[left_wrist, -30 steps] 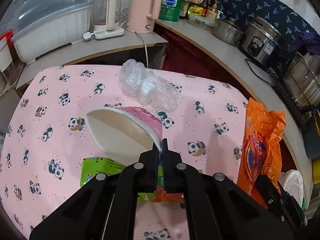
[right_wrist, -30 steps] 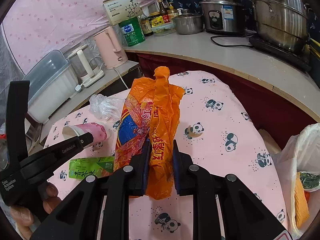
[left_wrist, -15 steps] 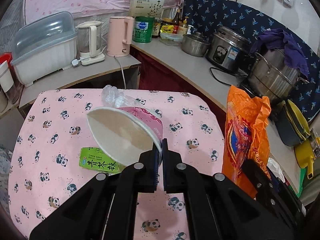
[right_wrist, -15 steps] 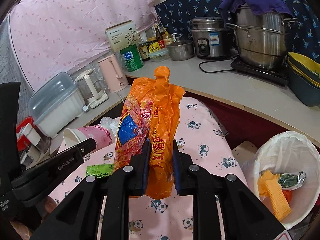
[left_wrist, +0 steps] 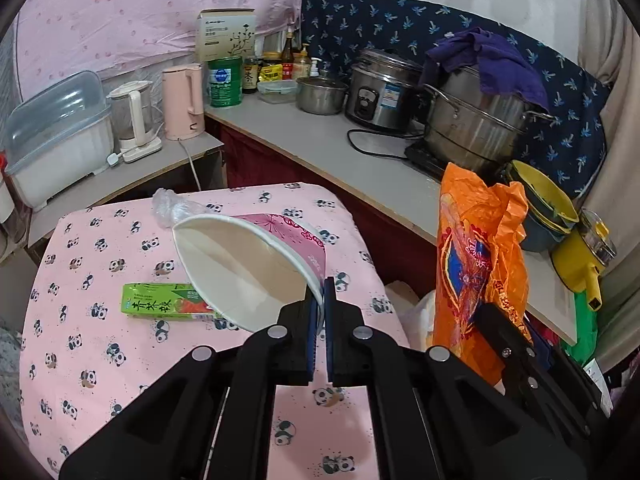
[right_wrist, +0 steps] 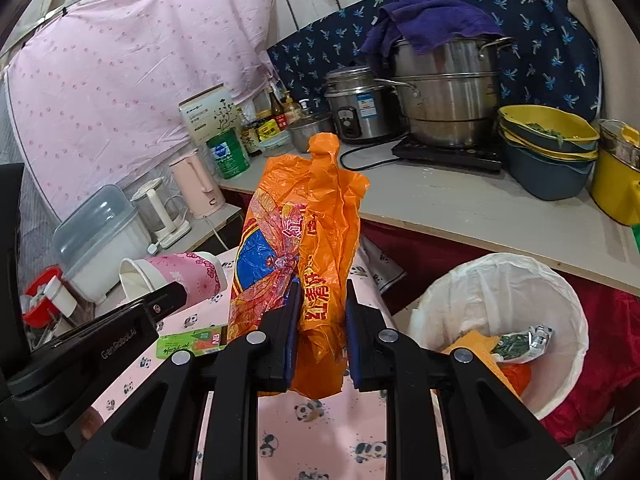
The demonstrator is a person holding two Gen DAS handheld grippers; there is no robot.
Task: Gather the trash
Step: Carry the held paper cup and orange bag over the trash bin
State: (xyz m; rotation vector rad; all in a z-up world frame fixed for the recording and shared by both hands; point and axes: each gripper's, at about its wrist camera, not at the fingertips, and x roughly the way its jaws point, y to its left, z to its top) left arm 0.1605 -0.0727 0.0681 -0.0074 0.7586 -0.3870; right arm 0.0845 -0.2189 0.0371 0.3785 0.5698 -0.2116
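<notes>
Mid-task view. The left gripper is clamped on the rim of a paper cup, pink-printed outside, plain white inside, its mouth squashed to a pointed oval and held above the table. The right gripper pinches a crinkled orange plastic bag, printed in red and blue, standing upright between the pads, near the bin and not yet over it. The white-lined trash bin, on the floor beside the table, already holds a foil wrapper and orange and yellow scraps, so part of the collection appears done. Still lying on the panda-print tablecloth: a flat green tea carton and a wad of clear plastic film. Both held items judged light and easily deformed
</notes>
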